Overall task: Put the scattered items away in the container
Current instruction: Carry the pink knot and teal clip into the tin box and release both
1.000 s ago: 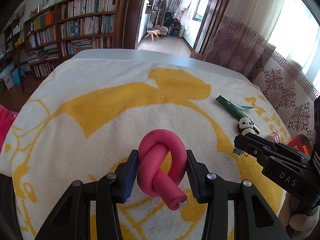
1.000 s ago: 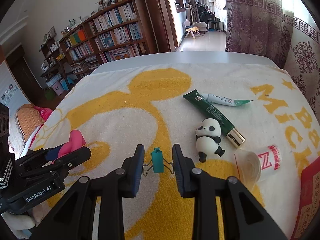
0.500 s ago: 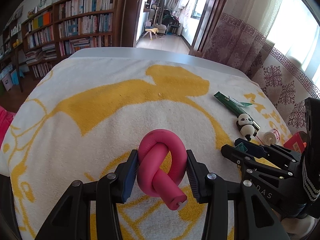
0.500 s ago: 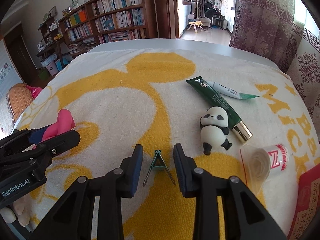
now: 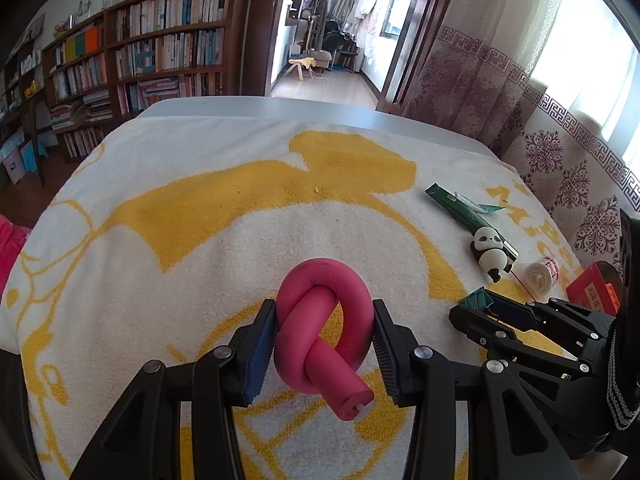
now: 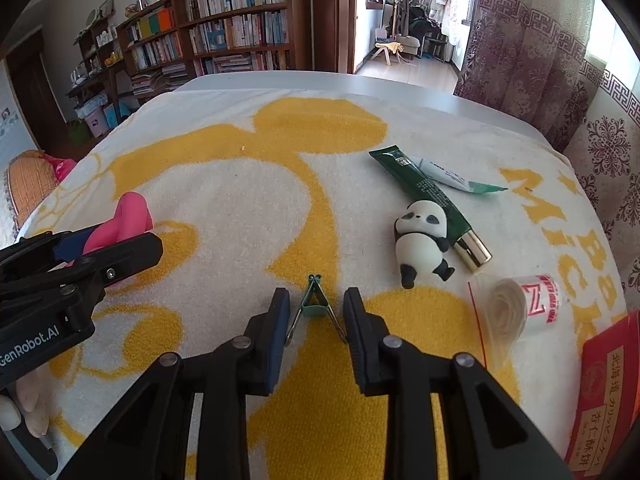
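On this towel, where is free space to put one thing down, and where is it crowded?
Free: the towel between the pink foam knot and green tube, up to the far edge. Crowded: the right side, around the panda, tape roll and red box.

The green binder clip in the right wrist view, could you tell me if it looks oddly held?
Yes. The green binder clip sits between the right gripper fingers with its wire handles splayed against the pads, body pointing forward, so it is pinched by the handles, not the body. It looks tilted and loosely seated.
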A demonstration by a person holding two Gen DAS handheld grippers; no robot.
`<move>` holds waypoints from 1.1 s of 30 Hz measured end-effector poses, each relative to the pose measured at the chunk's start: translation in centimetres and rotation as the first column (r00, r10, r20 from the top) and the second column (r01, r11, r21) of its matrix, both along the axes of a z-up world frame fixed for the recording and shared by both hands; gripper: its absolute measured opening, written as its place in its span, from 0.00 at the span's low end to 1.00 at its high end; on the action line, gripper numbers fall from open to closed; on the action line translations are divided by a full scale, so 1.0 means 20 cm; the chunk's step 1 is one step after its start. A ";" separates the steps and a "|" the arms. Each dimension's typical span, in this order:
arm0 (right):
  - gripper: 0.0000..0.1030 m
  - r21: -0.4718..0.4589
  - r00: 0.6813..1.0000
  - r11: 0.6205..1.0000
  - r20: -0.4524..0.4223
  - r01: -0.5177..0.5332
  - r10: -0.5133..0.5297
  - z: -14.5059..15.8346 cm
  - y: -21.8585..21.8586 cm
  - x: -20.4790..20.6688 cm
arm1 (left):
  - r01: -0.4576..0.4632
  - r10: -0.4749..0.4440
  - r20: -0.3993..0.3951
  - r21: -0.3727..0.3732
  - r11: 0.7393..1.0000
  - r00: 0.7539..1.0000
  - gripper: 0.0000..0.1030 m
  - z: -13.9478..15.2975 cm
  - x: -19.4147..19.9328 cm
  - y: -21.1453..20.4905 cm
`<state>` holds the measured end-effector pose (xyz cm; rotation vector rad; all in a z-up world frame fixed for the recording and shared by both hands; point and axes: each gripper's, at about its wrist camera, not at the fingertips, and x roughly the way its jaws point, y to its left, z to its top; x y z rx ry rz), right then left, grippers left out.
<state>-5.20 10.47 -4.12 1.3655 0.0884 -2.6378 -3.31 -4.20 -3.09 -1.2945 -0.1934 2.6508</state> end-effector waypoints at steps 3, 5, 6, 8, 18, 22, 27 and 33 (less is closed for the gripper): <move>0.30 -0.050 1.000 0.999 -0.006 0.008 -0.008 0.02 0.02 0.02 | -0.001 0.001 -0.007 0.006 1.000 1.000 0.46 0.01 0.00 0.00; 0.30 -0.087 1.000 0.996 -0.019 0.011 -0.013 0.05 0.03 0.04 | 0.000 0.000 -0.014 0.009 1.000 1.000 0.46 0.02 0.01 0.00; 0.29 -0.098 0.999 0.995 -0.030 0.015 -0.018 0.06 0.03 0.05 | 0.001 -0.001 -0.017 0.011 1.000 1.000 0.46 0.03 0.01 0.00; 0.29 -0.118 0.998 0.993 -0.054 0.022 -0.028 0.10 0.04 0.08 | 0.006 -0.005 -0.022 0.013 1.000 1.000 0.46 0.04 0.02 0.00; 0.29 -0.240 0.980 0.964 -0.135 0.114 -0.149 0.25 0.20 0.27 | 0.041 -0.040 -0.049 0.013 0.999 0.998 0.46 0.08 0.06 0.05; 0.30 -0.267 0.968 0.951 -0.147 0.158 -0.202 0.30 0.30 0.38 | 0.055 -0.055 -0.052 0.007 0.998 0.997 0.46 0.09 0.07 0.09; 0.30 -0.275 0.943 0.937 -0.191 0.216 -0.273 0.39 0.46 0.54 | 0.080 -0.078 -0.052 0.032 0.996 0.996 0.46 0.11 0.11 0.15; 0.30 -0.310 0.886 0.896 -0.237 0.319 -0.398 0.48 0.71 0.77 | 0.143 -0.141 -0.053 0.038 0.989 0.989 0.46 0.13 0.20 0.33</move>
